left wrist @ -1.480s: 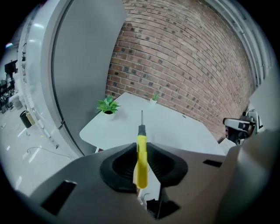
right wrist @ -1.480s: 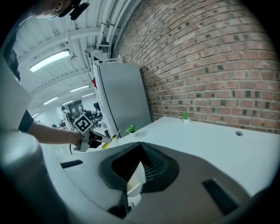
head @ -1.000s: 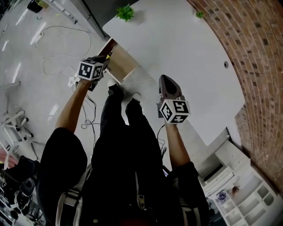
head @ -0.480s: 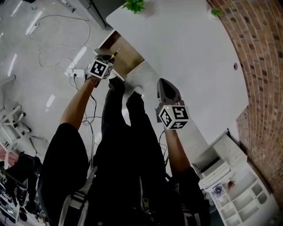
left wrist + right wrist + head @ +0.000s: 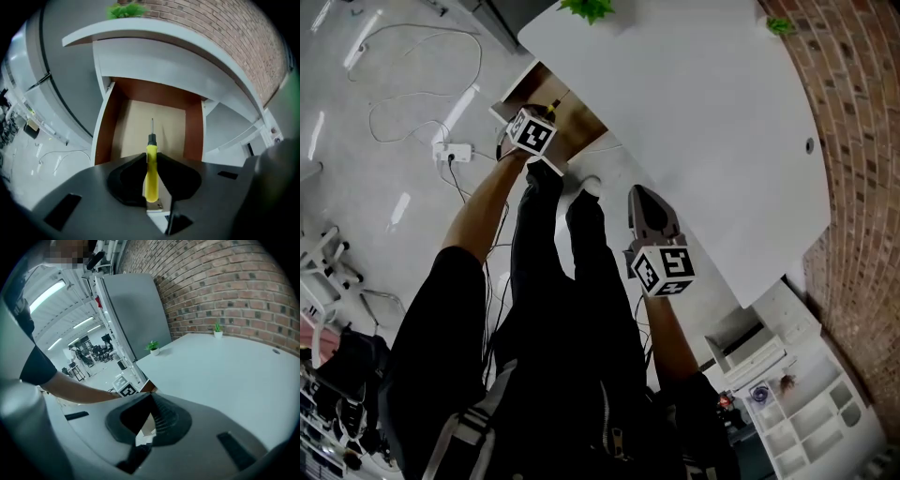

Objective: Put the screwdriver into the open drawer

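L gripper [image 5: 151, 158]: fingers clenched on the yellow-handled screwdriver w/ black collar & thin metal shaft [image 5: 151, 178]. Its handle stands upright btwn them, tip aimed down at the pale bottom of the open wooden drawer w/ red-brown side walls [image 5: 104, 126]. The drawer sticks out from under the curved white counter [image 5: 703, 122]. R gripper [image 5: 150, 401]: fingers pressed together at the tips, nothing in them. It's well apart from the L, by the counter's near edge.

Bright, even light from ceiling strips [image 5: 47, 294] — fisheye bending and dark corners in both gripper views
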Available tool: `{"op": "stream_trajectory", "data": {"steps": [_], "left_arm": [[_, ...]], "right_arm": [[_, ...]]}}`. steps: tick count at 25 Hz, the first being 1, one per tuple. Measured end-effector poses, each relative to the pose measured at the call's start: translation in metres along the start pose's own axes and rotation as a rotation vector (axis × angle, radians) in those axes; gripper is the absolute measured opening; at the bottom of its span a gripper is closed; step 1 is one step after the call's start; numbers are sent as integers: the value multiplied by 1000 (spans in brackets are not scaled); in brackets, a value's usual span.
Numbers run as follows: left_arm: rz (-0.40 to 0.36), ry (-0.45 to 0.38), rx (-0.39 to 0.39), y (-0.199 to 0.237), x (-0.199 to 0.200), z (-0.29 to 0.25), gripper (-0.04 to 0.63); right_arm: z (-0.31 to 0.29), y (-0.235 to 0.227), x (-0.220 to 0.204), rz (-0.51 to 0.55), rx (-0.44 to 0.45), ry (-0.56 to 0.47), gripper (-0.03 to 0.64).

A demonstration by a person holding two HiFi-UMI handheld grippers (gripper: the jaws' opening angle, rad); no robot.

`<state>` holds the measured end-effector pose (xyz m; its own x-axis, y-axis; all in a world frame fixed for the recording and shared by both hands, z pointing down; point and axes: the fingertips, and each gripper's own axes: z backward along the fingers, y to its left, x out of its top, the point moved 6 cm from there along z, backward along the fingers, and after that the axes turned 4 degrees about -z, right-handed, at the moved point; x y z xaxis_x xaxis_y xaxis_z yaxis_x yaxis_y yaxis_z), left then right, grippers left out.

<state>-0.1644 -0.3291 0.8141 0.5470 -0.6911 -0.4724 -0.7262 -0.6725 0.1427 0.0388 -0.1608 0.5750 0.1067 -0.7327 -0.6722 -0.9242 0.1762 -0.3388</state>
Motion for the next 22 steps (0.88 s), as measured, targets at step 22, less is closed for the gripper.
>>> {"op": "stream_trajectory", "data": {"steps": [22], "left_arm": [[-37, 106, -24, -7, -11, -119, 87]], "right_arm": [[-6, -6, -47, -50, -77, 103, 8]]}}
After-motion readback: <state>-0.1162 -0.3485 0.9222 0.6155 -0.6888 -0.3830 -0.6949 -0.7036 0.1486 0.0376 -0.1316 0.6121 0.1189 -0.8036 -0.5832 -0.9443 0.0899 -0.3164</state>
